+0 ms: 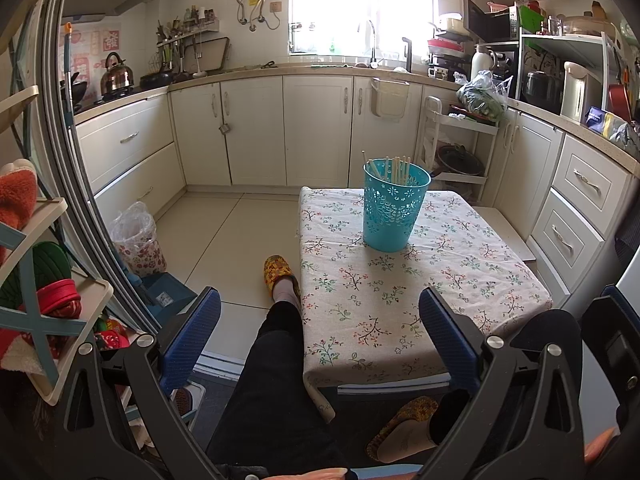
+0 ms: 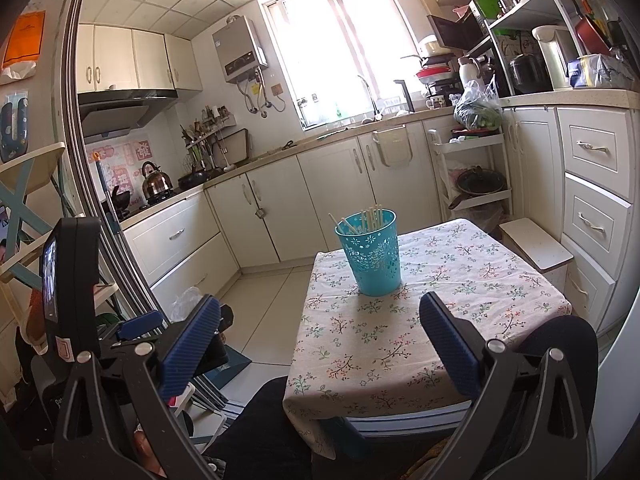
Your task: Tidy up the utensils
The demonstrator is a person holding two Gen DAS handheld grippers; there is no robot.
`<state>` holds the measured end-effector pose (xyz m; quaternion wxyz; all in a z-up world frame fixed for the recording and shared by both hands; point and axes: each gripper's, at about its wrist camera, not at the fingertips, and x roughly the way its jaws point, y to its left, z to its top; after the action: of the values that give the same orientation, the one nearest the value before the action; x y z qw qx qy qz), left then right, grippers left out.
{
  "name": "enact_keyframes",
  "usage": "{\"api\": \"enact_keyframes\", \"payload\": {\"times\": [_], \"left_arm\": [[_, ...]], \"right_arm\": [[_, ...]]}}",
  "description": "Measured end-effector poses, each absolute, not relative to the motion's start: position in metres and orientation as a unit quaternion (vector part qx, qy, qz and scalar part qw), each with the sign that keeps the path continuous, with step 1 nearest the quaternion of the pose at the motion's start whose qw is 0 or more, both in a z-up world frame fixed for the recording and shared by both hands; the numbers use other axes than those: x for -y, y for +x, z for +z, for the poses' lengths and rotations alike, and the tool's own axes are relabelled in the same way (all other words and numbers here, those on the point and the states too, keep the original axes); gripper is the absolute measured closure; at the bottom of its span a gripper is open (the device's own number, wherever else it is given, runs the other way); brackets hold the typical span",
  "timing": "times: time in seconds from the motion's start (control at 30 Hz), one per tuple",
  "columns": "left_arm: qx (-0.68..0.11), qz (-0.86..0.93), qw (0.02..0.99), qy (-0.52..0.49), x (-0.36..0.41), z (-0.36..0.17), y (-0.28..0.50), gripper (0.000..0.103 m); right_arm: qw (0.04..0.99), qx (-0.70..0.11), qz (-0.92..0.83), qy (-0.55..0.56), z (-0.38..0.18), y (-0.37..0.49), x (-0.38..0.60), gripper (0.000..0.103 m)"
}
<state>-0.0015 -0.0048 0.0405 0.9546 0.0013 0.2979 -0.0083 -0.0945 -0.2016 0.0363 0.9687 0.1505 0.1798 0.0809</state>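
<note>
teal basket [image 1: 394,208] with the chopsticks [image 1: 400,168] standing in it sits toward the far end of the small floral-cloth table [image 1: 400,320]. left gripper [image 1: 320,304] and right gripper [image 2: 320,308] both gape wide, nothing held, well short of the basket

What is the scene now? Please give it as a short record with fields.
setting: home kitchen
table: small table with floral cloth
container: teal cut-out basket standing upright on the table
contents: chopsticks standing inside the basket
left gripper: open, holding nothing
right gripper: open, holding nothing
loose utensils on the cloth: none visible
</note>
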Motion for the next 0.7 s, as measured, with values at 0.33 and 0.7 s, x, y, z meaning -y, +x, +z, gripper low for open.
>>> {"api": "enact_keyframes", "payload": {"times": [0.33,0.7], "left_arm": [[-0.298,-0.009,0.954,0.002,0.005,0.0403,-0.0018,0.008],[-0.298,-0.008,0.955,0.002,0.0042,0.0399,-0.0014,0.008]], "right_arm": [[0.969,-0.176,0.078,0.155,0.0416,-0.0969,0.2014,0.007],[0.969,-0.174,0.078,0.155,0.0412,-0.0982,0.2007,0.007]]}}
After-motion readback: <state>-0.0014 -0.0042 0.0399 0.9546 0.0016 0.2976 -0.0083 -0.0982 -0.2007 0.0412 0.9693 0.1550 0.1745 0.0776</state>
